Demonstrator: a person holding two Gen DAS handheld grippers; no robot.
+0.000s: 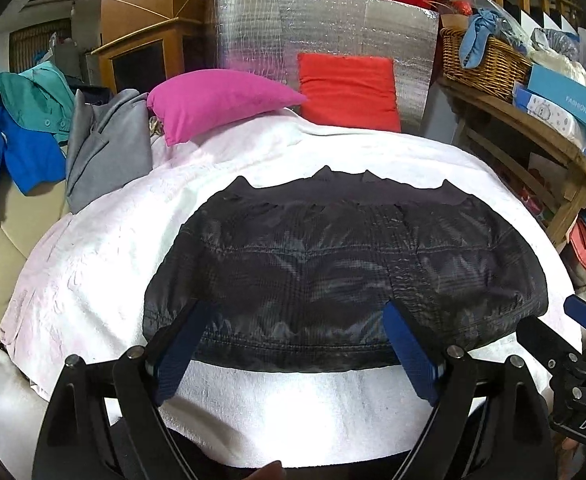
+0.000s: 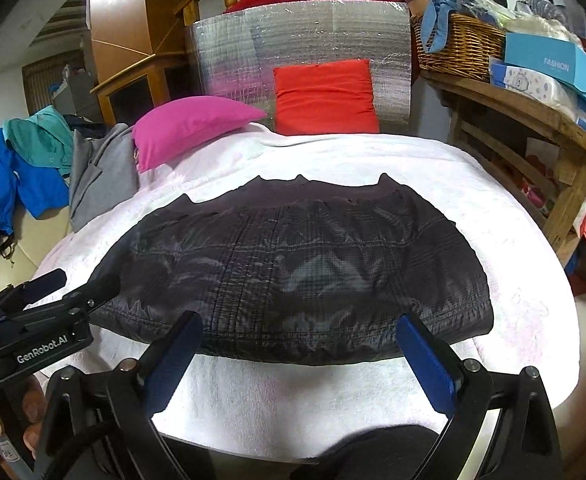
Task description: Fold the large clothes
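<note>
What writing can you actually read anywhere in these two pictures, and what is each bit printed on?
"FASHION": on the blue box lying on the wooden shelf, readable in both views.
"GenRobot.AI": on the body of the left gripper, seen from the right wrist view.
"DAS": cut off at the frame edge, on the body of the right gripper, seen from the left wrist view.
Print on the white patterned box under the blue one: no words legible.

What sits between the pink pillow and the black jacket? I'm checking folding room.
Only bare white blanket between pink pillow and black jacket, right wrist view.
</note>
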